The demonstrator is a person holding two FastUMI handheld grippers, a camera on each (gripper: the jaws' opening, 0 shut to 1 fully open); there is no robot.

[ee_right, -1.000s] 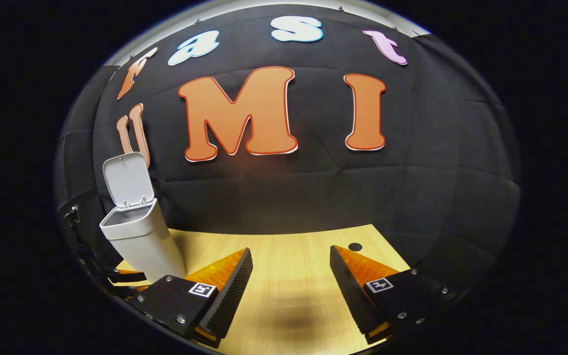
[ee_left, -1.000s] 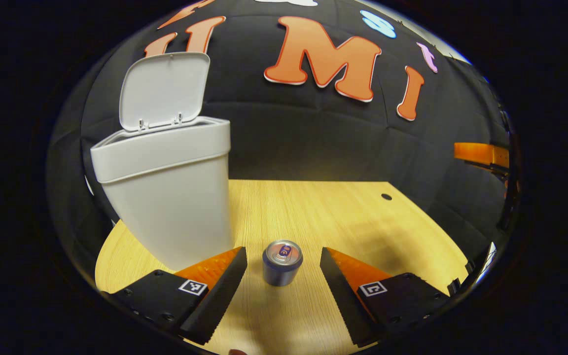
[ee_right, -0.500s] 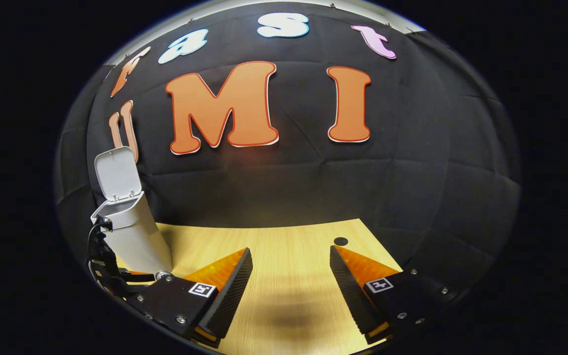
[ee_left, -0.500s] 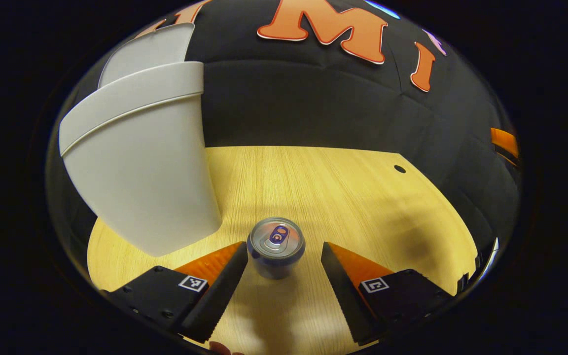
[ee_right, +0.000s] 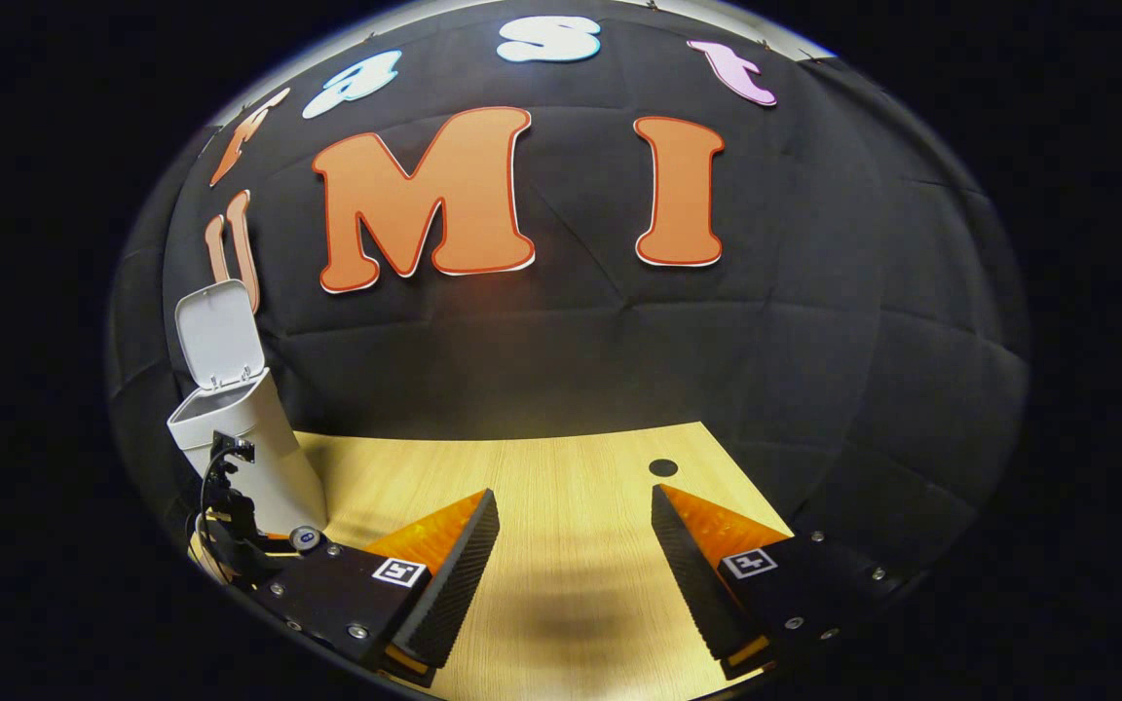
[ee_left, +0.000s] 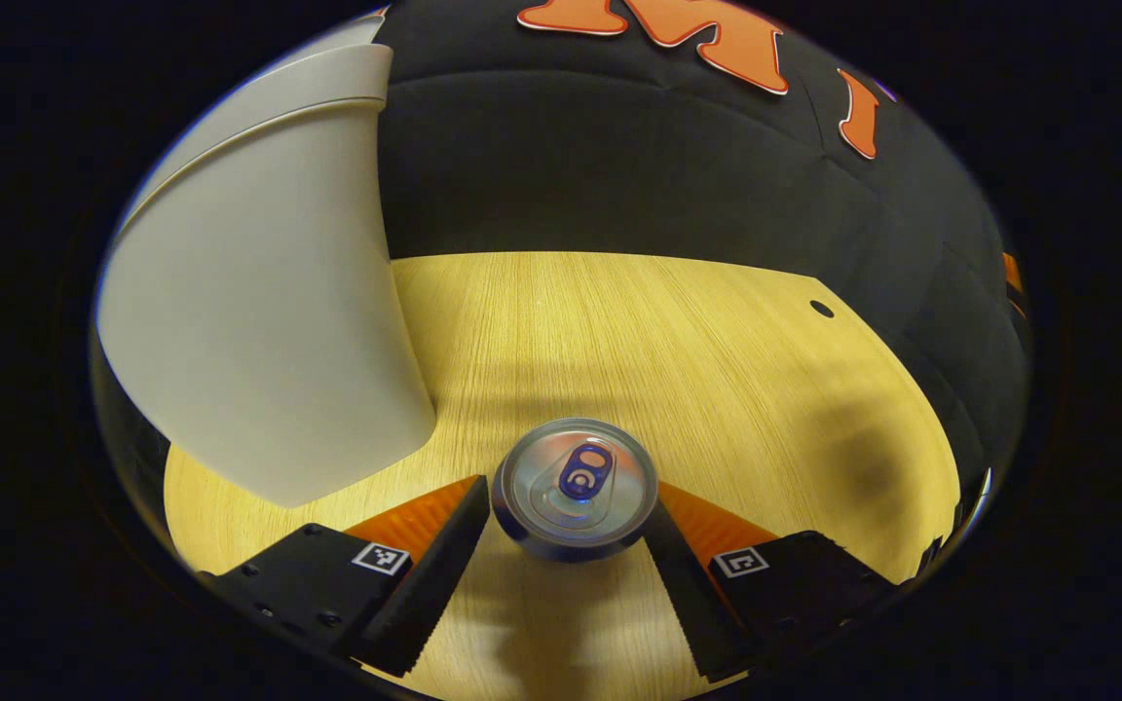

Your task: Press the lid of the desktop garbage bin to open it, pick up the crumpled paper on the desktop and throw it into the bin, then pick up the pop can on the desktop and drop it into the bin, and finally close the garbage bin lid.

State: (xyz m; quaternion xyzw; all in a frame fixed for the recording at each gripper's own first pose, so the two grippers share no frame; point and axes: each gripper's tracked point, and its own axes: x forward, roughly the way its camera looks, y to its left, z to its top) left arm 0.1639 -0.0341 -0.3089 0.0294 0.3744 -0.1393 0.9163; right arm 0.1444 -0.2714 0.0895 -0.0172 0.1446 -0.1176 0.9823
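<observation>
Left gripper (ee_left: 566,531) is my working tool at this moment, and I have it spread wide with the pop can (ee_left: 574,487) standing upright between its two fingers, a finger flanking it on either side. I cannot tell whether either finger actually touches the can wall; nothing looks squeezed, so I judge it to be straddling, not gripping. I came in from above and slightly behind so the can top faces the camera and the fingers can close across its round body low down, where a thin can is least likely to tip.

Just ahead and to the left of my left gripper stands the garbage bin (ee_left: 259,321), close enough that the lift to its mouth will be short. In the right gripper view its lid (ee_right: 220,336) stands tilted up and open, ready to receive.

Right gripper (ee_right: 571,574) I hold idle, jaws wide apart with nothing between them, hovering over bare desktop (ee_right: 571,487), well off to the can's right so it stays out of the way. No crumpled paper lies on the desktop, so I judge that step done and the can's pickup as the one in hand.
</observation>
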